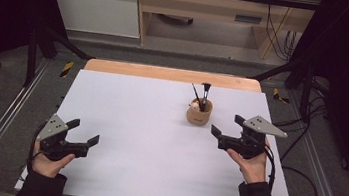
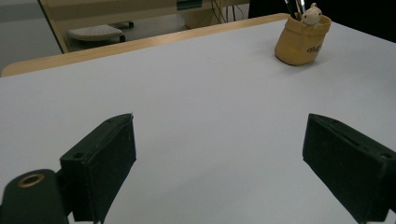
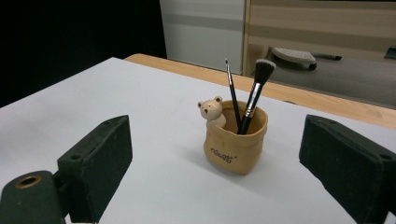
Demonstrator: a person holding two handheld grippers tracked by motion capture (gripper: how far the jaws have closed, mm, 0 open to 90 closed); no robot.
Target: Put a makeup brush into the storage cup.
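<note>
- Both hand-held black two-jaw grippers, left gripper and right gripper, stand released, grasping nothing.
- Tan bag-shaped ceramic brush pot with bear figure holds two black-handled makeup brushes, near right gripper.

One pot, two brushes

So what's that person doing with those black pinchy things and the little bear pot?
A person sits at a white table with a hand-held gripper in each hand. The right hand-held gripper is open and empty, pointing at a tan pot with a tiny bear on its rim. A thin brush and a fluffy makeup brush stand inside it. The left hand-held gripper is open too, far from the pot, holding nothing.
</note>
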